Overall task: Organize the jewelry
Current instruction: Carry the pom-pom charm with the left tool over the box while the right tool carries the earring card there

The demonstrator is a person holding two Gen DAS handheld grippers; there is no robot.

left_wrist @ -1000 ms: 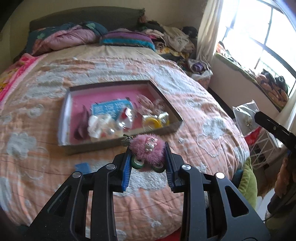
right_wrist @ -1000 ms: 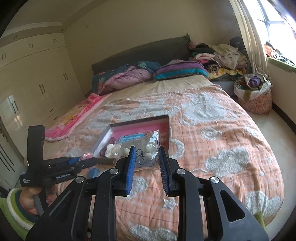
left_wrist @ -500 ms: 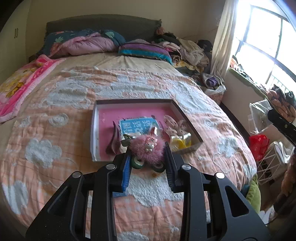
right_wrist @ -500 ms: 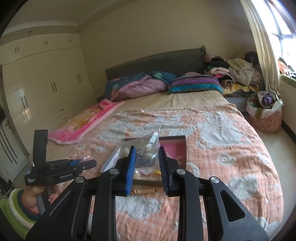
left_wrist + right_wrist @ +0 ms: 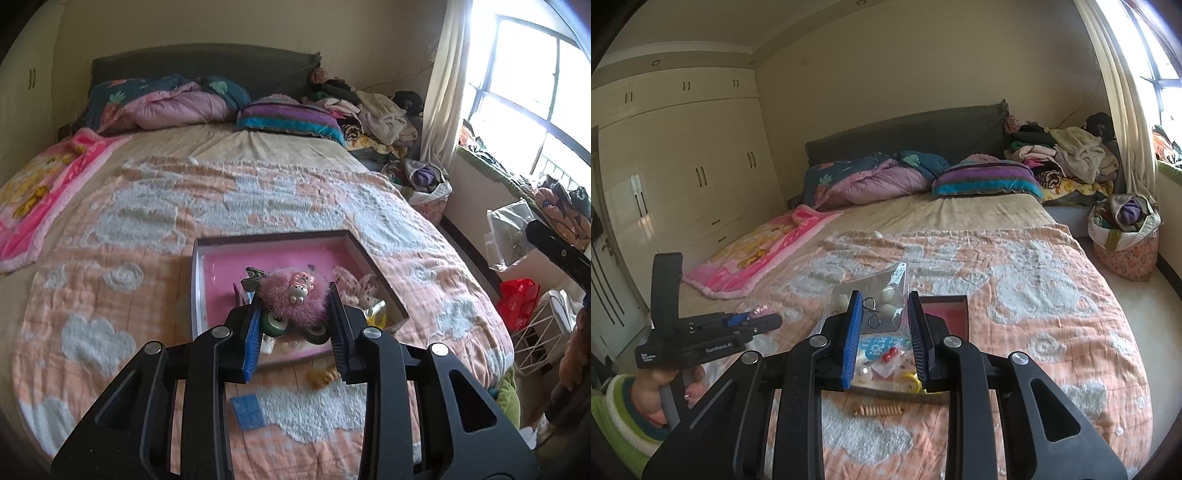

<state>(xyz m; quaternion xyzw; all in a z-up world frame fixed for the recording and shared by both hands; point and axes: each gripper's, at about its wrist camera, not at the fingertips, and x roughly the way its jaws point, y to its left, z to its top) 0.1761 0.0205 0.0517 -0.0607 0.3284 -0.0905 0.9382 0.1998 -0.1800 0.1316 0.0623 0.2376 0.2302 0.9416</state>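
Looking along left gripper (image 5: 295,314): clenched on a fluffy pink hair clip (image 5: 293,295) with green beads.
Beyond left gripper: pink-lined tray (image 5: 273,258) on the bed (image 5: 147,229), small jewelry inside.
Below left gripper: coiled tan hair tie (image 5: 323,376) on the bedspread.
Right gripper (image 5: 884,325): grasping a clear plastic bag (image 5: 882,295) of pale beads and wire hooks.
Left of right gripper: a hand (image 5: 652,393) holding the other gripper.

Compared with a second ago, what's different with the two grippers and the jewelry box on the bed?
Both grippers have lifted and pulled back, so the pink-lined box looks smaller and more of the room shows. Unchanged: the left gripper clamps the fluffy pink clip, the right gripper clamps the clear bag.
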